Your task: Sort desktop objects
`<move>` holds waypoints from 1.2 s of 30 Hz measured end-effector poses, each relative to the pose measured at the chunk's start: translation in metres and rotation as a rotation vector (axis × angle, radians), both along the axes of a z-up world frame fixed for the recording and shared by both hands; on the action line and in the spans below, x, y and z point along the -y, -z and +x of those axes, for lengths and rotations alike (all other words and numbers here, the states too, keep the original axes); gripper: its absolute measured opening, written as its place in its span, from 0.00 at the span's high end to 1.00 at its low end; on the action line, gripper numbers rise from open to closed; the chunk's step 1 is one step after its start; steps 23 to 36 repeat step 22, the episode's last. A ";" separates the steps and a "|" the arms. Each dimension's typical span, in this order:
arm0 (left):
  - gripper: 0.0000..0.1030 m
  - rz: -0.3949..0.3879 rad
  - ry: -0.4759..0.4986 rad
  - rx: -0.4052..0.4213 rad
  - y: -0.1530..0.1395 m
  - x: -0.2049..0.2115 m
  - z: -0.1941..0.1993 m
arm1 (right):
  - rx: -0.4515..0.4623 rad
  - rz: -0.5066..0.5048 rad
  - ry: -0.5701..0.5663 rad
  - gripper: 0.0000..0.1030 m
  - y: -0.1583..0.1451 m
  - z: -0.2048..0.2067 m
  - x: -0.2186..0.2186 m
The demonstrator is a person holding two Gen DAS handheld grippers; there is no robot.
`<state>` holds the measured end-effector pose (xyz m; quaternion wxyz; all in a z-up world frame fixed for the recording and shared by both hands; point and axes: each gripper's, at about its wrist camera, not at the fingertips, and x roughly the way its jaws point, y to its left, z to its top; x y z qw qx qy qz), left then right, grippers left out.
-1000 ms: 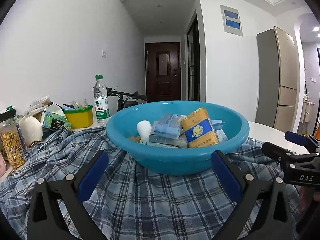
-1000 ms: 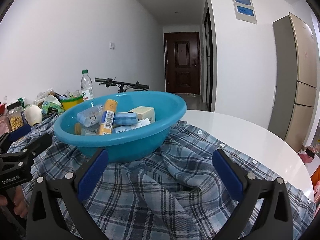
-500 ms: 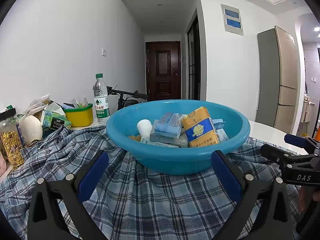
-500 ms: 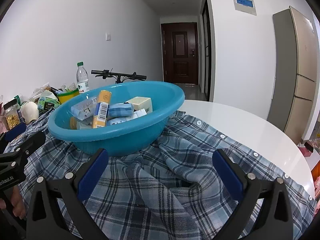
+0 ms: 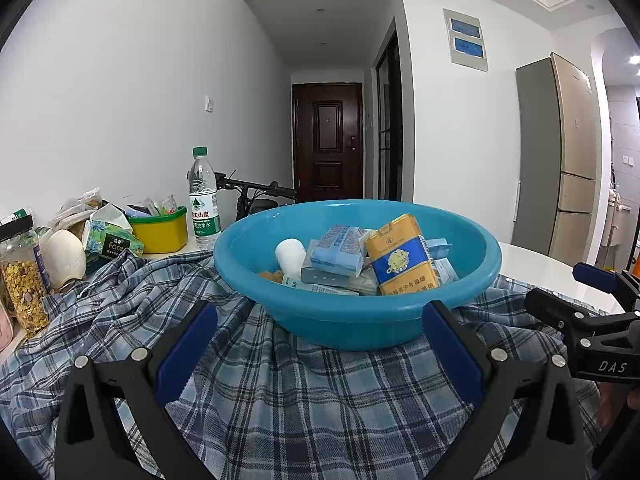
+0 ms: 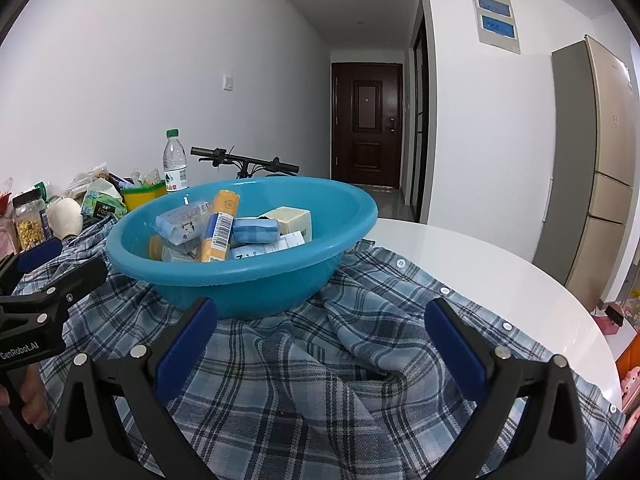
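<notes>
A blue plastic basin point(image 5: 348, 316) sits on a blue plaid shirt point(image 5: 280, 400) spread over the white table. It holds a yellow and blue pack point(image 5: 400, 260), blue tissue packs point(image 5: 336, 248), a white round object point(image 5: 291, 254) and boxes. My left gripper point(image 5: 320, 352) is open and empty, just in front of the basin. My right gripper point(image 6: 320, 352) is open and empty over the shirt point(image 6: 320, 380), with the basin point(image 6: 248, 280) ahead to its left. Each gripper shows at the edge of the other's view.
At the far left stand a water bottle point(image 5: 204, 200), a yellow and green tub point(image 5: 162, 228), a tissue pack point(image 5: 112, 240), a white egg-shaped object point(image 5: 66, 254) and a jar of cereal point(image 5: 24, 284). Bare white table point(image 6: 500, 272) lies to the right.
Both grippers have moved slightly; the right view has shifted a little so the basin sits higher and nearer. Both stay open and empty.
</notes>
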<state>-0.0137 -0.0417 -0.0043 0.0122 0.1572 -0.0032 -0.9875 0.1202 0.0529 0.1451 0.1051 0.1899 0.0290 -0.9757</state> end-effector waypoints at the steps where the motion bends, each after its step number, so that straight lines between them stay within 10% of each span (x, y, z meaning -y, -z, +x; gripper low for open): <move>1: 0.00 0.001 -0.001 0.000 0.000 0.000 0.000 | 0.000 0.001 0.000 0.00 0.000 0.000 -0.001; 36: 0.00 -0.002 -0.006 -0.001 0.000 0.000 0.000 | 0.003 0.008 -0.004 0.00 0.001 0.000 0.001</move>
